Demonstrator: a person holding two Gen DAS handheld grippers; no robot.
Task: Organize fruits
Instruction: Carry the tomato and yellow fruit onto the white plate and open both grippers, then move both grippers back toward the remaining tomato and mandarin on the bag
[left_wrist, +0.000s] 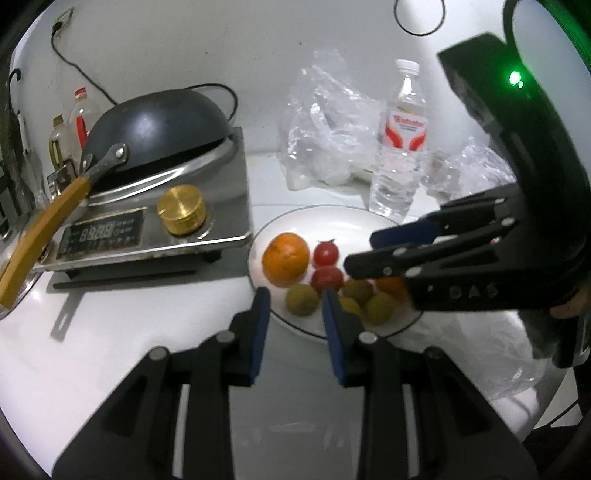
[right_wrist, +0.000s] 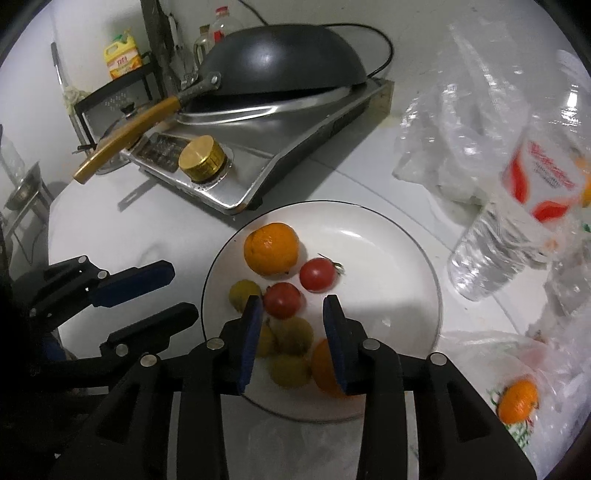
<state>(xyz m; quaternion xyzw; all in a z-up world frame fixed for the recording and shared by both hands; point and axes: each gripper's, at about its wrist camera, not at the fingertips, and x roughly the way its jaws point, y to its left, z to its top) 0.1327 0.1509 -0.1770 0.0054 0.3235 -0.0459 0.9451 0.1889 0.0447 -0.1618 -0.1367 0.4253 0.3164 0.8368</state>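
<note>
A white plate (right_wrist: 388, 258) on the white counter holds an orange (right_wrist: 270, 248), two red tomatoes (right_wrist: 317, 274), several greenish-brown fruits (right_wrist: 291, 334) and a second orange (right_wrist: 323, 369). My right gripper (right_wrist: 293, 308) is open and empty, hovering over the greenish fruits. My left gripper (left_wrist: 295, 299) is open and empty at the plate's (left_wrist: 354, 229) near rim, close to a greenish fruit (left_wrist: 302, 300). The right gripper (left_wrist: 364, 251) shows from the right in the left wrist view. The left gripper (right_wrist: 177, 291) shows left of the plate in the right wrist view. Another orange (right_wrist: 519, 400) lies in a plastic bag at right.
An induction cooker (left_wrist: 147, 236) with a dark wok (left_wrist: 159, 122) and a brass knob (left_wrist: 181, 214) stands left of the plate. A water bottle (left_wrist: 400, 140) and crumpled clear bags (left_wrist: 325, 122) stand behind it. Oil bottles (right_wrist: 122, 59) stand at the back.
</note>
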